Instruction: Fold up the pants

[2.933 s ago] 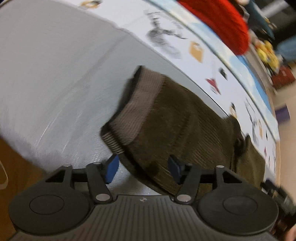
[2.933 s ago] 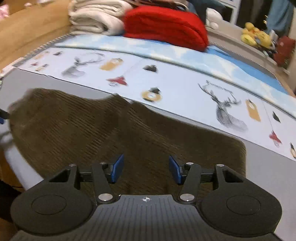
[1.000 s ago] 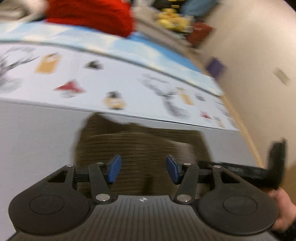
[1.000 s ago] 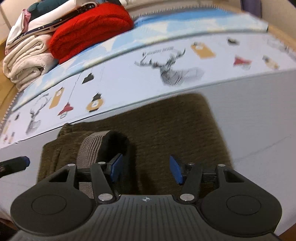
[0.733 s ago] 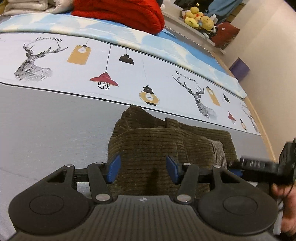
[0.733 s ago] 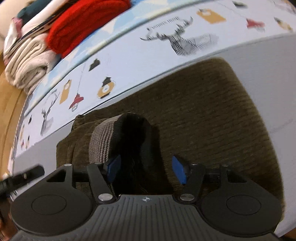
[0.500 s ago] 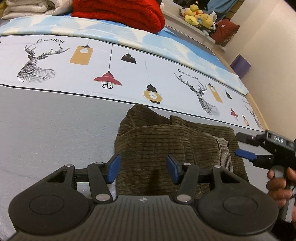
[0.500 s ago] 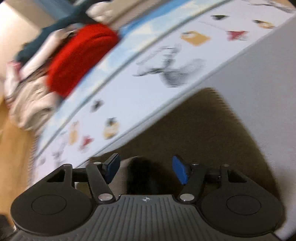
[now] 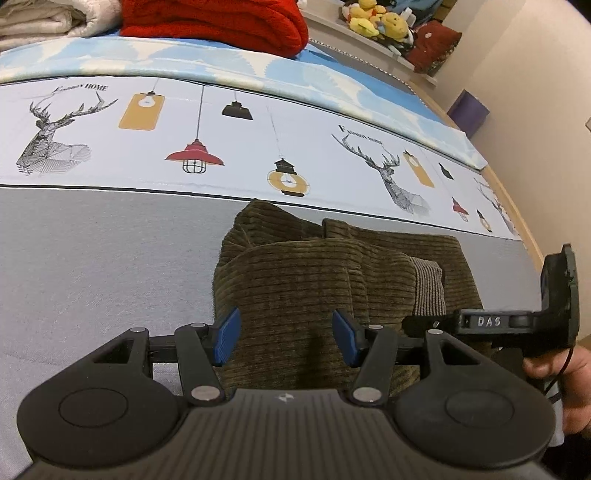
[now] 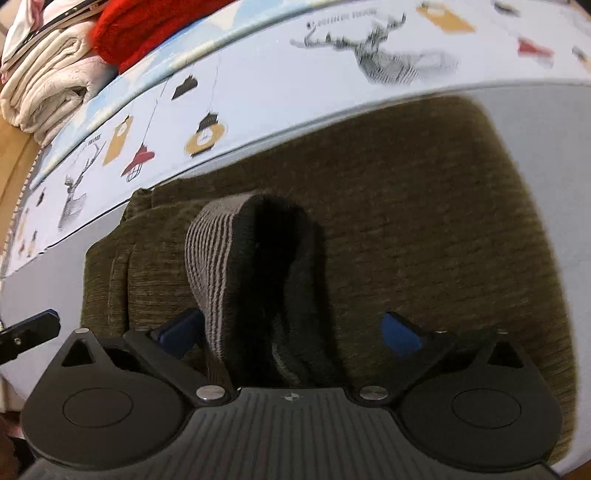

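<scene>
A red fluffy blanket (image 9: 214, 18) and folded cream towels (image 10: 48, 85) are sitting at the top of the frames, on a bedsheet with deer and lamp pictures (image 9: 258, 147). The folded brown corduroy pants (image 9: 332, 280) are lying low in the middle, on the grey part. The left gripper (image 9: 286, 339) is hanging half open over them, holding nothing. The right gripper (image 10: 291, 332) has just been opening wide, and the striped waistband (image 10: 218, 258) is standing between its jaws, with the pads not pressing it.
</scene>
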`<state>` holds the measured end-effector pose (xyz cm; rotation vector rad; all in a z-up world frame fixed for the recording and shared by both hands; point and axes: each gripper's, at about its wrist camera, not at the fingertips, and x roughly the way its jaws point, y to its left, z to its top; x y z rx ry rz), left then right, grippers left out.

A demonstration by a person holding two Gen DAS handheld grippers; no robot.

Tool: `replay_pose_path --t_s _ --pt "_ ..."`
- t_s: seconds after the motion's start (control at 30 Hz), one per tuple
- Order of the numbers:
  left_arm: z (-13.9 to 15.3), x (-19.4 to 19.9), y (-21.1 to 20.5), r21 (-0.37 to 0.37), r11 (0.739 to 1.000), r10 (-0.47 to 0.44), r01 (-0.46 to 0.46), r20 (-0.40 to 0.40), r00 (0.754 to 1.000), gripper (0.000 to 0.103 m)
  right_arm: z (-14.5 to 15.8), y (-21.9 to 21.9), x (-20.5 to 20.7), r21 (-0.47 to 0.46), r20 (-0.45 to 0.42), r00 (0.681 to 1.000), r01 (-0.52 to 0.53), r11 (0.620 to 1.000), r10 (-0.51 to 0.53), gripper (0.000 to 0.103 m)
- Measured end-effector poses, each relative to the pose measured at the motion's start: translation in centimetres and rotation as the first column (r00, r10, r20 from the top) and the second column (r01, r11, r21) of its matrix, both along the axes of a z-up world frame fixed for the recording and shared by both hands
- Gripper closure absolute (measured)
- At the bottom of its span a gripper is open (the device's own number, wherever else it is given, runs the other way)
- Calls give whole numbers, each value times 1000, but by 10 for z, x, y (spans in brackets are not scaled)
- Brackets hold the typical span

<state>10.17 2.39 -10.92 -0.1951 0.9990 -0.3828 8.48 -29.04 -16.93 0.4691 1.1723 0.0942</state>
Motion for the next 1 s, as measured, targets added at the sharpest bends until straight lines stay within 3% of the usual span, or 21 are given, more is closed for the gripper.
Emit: replay_pose_path --t_s 0.07,0.1,0.23,0.3,0.4,0.5,0.6,0.7,0.73,0.8,0.87,0.93,1.0 --pt "1 0 1 0 1000 13 -13 0 1000 43 2 5 1 -7 38 999 -30 1000 30 19" --pt "1 0 1 0 1000 21 -21 0 1000 43 6 6 1 32 63 997 -49 998 47 51" --pt "2 0 0 4 999 41 -41 7 999 43 30 12 -15 -4 184 979 -84 996 84 72" --pt "5 0 0 5 999 53 -53 21 998 43 50 10 -24 6 275 956 -112 994 106 73" --pt "10 -1 3 -16 996 89 -88 48 995 43 86 -4 -43 40 441 891 -142 989 110 74" --pt "16 -1 5 -38 993 112 -109 75 991 43 110 -43 -61 96 518 856 -67 993 8 75" --pt "20 -1 -1 -39 995 96 -93 94 991 43 103 -92 -69 78 430 895 91 993 -116 75" --pt "20 -1 -16 -15 999 36 -35 99 994 43 69 -112 -62 -40 242 954 191 981 -176 71" --pt "19 -2 -22 -3 1000 18 -17 100 995 43 58 -119 -60 -88 184 958 237 967 -218 71" --pt "17 -3 -31 10 1000 -10 9 97 995 43 58 -130 -67 -116 200 937 313 943 -286 71" --pt "14 -5 -38 5 999 -38 38 90 995 43 70 -138 -77 -96 252 923 322 942 -290 71" --pt "12 -7 -48 4 996 -94 94 86 992 43 74 -133 -80 -76 284 928 272 959 -241 67" --pt "8 -11 -60 9 985 -175 174 74 982 44 68 -120 -76 -78 272 952 166 983 -139 59"
